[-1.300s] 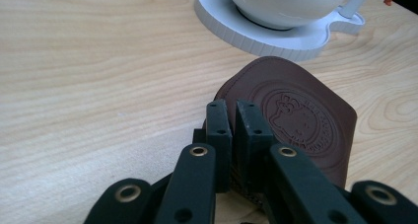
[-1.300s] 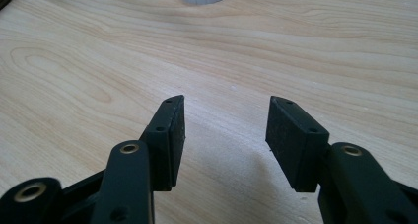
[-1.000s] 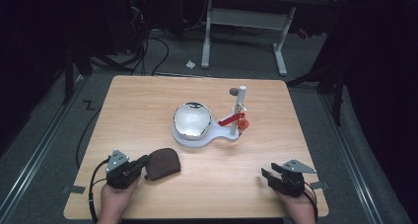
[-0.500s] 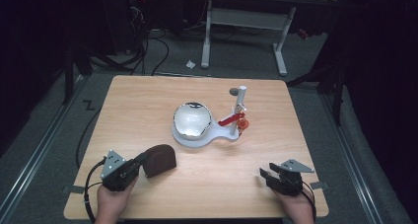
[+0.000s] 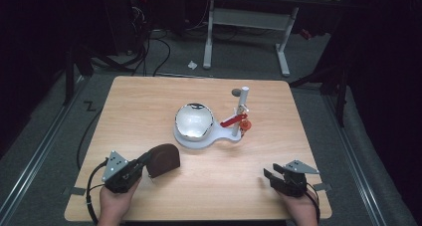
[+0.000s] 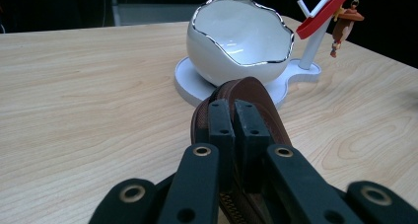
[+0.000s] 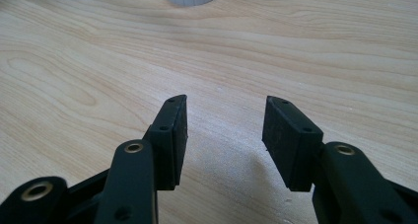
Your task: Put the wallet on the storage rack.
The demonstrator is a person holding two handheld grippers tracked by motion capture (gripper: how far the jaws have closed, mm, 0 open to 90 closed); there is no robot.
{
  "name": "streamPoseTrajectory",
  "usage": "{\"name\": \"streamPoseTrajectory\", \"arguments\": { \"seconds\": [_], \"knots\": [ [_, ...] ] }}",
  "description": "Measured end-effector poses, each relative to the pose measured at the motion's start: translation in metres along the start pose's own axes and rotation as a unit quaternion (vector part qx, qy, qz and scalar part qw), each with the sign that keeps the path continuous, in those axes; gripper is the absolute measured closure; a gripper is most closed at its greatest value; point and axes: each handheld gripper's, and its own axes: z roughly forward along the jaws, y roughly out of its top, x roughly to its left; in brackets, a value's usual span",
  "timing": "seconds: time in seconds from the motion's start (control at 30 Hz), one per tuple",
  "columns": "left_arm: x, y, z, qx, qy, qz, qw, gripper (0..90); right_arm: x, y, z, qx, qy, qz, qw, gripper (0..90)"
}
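A brown, dome-shaped leather pouch [image 5: 162,159] with a zip edge lies near-left on the wooden table [image 5: 149,106], clenched in the left gripper [image 6: 230,116]. The right gripper [image 7: 224,130], near-right, has just been closing; its jaws gape, holding nothing.

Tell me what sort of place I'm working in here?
Most likely a lab or recording workspace, not a home: a bare wooden table under bright light in a dark room, loose cables across the grey floor behind it, and a white-legged desk frame at the back.
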Motion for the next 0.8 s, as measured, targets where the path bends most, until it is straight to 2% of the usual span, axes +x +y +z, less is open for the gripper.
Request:
{"name": "streamPoseTrajectory", "arguments": {
  "seconds": [0.27,0.43,0.8],
  "knots": [
    [-0.001,0.007,0.003,-0.005,0.002,0.000,1.0000,87.3,-0.001,-0.001,-0.003,-0.002,0.000,0.001,1.0000,52.6],
    [-0.004,0.015,0.003,-0.007,0.003,0.009,0.9999,87.3,-0.001,0.000,-0.003,-0.004,0.001,0.000,1.0000,53.1],
    [-0.008,0.032,0.007,-0.013,0.003,0.011,0.9999,87.4,-0.001,0.000,-0.004,-0.006,0.004,-0.001,1.0000,53.6]
  ]
}}
